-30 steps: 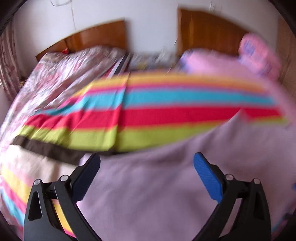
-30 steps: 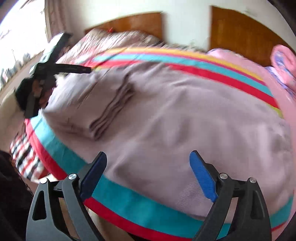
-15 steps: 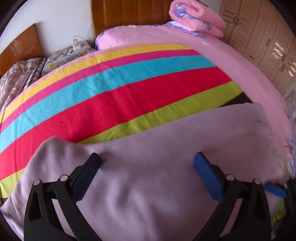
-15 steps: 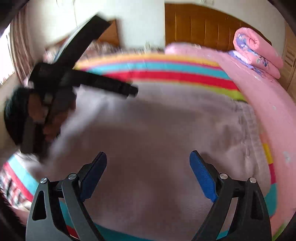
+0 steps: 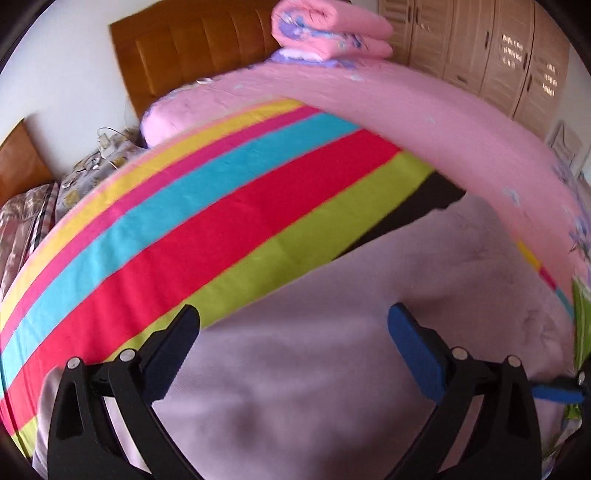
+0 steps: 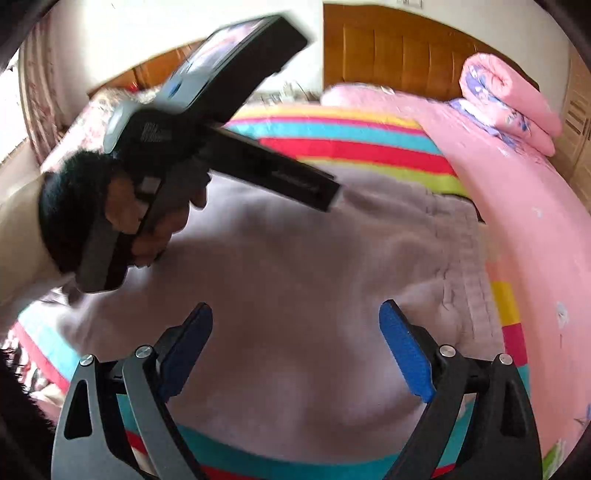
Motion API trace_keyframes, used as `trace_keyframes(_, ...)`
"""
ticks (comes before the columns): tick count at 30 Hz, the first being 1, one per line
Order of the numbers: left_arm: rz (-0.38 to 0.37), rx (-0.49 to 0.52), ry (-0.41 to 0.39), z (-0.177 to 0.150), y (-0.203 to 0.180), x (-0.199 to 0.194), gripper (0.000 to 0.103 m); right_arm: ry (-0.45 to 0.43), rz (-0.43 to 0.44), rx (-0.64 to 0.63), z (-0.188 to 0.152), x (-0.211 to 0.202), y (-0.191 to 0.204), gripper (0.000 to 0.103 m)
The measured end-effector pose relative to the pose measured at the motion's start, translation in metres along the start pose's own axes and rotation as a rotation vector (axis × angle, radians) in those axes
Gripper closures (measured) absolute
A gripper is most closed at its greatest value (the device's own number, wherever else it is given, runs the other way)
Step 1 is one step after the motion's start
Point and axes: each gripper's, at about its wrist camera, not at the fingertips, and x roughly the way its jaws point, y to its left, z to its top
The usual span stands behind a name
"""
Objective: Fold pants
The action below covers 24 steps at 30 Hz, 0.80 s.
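Nearest, right gripper [image 6: 295, 347]: jaws spread wide with nothing between them, poised over the near part of the pants.
Left gripper [image 5: 293, 345]: likewise gaping and empty, above the cloth near its far-left edge; in the right wrist view it shows as a black tool gripped by the person's left hand [image 6: 147, 218].
Pants [image 6: 295, 258]: pale mauve, lying flat across a striped blanket [image 5: 192, 229] on the bed, filling the near and middle ground; the gathered waistband [image 6: 461, 280] lies to the right.
How they will likely handle: soft, fleecy and limp, light, not fragile; they would sag and crease when lifted and might drag on the blanket below.
Where to take hold: judged best at an edge, pinching the thicker waistband on the right and the opposite end on the left, so the layers lift together.
Farther right: pink bedsheet [image 5: 424, 122], bare beside the blanket.
Farthest: rolled pink quilt [image 5: 328, 29] against a wooden headboard [image 5: 192, 62], with wardrobe doors [image 5: 498, 55] at far right.
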Motion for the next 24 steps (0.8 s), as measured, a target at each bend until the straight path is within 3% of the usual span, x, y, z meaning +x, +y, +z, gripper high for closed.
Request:
trace_keyframes(3,-0.031,-0.028,0.014,0.002,0.003,0.007,0.001,-0.001,-0.004,-0.069,-0.015,-0.006,0.005,0.014)
trace_keyframes(5,-0.053,-0.049,0.020,0.002,0.007,0.010,0.001,-0.002,0.055,-0.026,-0.020,-0.014,-0.003,0.014)
trace_keyframes(7,-0.009,-0.065,-0.006,0.000,0.010,0.001,0.001,-0.030,0.095,0.026,-0.022,-0.025,-0.013,0.015)
trace_keyframes(11,0.024,-0.110,-0.128,-0.016,0.025,-0.059,0.001,-0.093,0.077,0.082,-0.019,-0.045,-0.017,0.014)
trace_keyframes(14,0.081,-0.171,-0.188,-0.038,0.065,-0.111,0.001,-0.126,0.112,0.097,-0.016,-0.048,-0.009,0.014)
trace_keyframes(16,0.178,-0.208,-0.169,-0.051,0.102,-0.128,0.001,-0.113,0.139,0.078,-0.010,-0.040,0.007,0.014)
trace_keyframes(19,0.306,-0.321,-0.076,-0.080,0.157,-0.142,0.001,-0.095,0.156,0.010,0.009,-0.024,0.037,0.015)
trace_keyframes(24,0.315,-0.474,-0.061,-0.143,0.196,-0.160,0.001,-0.089,0.239,-0.106,0.020,-0.014,0.094,0.014)
